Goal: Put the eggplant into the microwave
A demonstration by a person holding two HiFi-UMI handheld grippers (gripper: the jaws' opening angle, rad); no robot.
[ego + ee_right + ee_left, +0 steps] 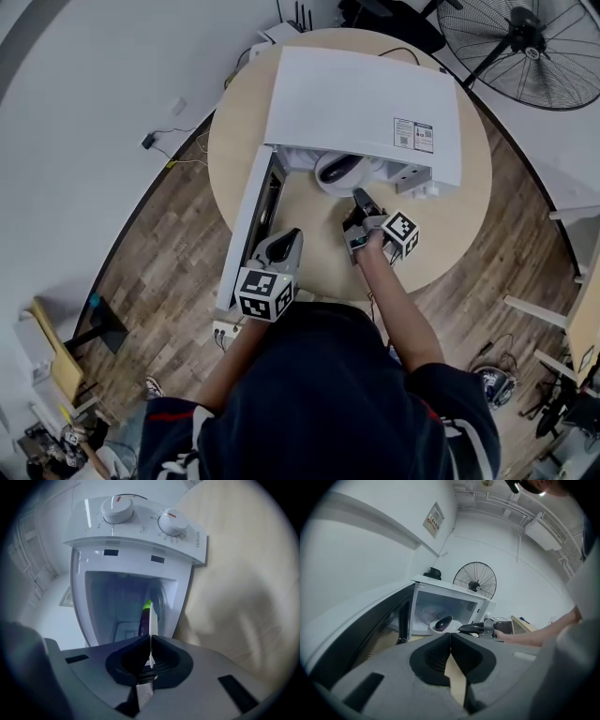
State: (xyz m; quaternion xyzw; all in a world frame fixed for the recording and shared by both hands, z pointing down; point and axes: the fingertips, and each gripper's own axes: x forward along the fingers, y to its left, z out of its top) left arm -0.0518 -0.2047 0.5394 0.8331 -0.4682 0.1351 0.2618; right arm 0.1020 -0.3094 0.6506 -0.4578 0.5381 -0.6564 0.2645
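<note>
The white microwave (366, 103) stands on the round wooden table (450, 234) with its door (246, 225) swung open to the left. A dark purple eggplant (343, 167) lies on a white plate (328, 178) at the mouth of the oven. My right gripper (359, 199) is shut on the plate's near rim. In the right gripper view the plate (151, 630) runs edge-on between the jaws, with the green-stemmed eggplant (146, 618) behind it. My left gripper (289, 236) hangs beside the open door, shut and holding nothing. The left gripper view shows the eggplant (443, 622) and right gripper (471, 628) before the cavity.
A black floor fan (530, 47) stands behind the table to the right. Two dials (172, 522) sit on the microwave's control panel. Cables and a power strip (225, 330) lie on the wooden floor at the left. The open door blocks the table's left side.
</note>
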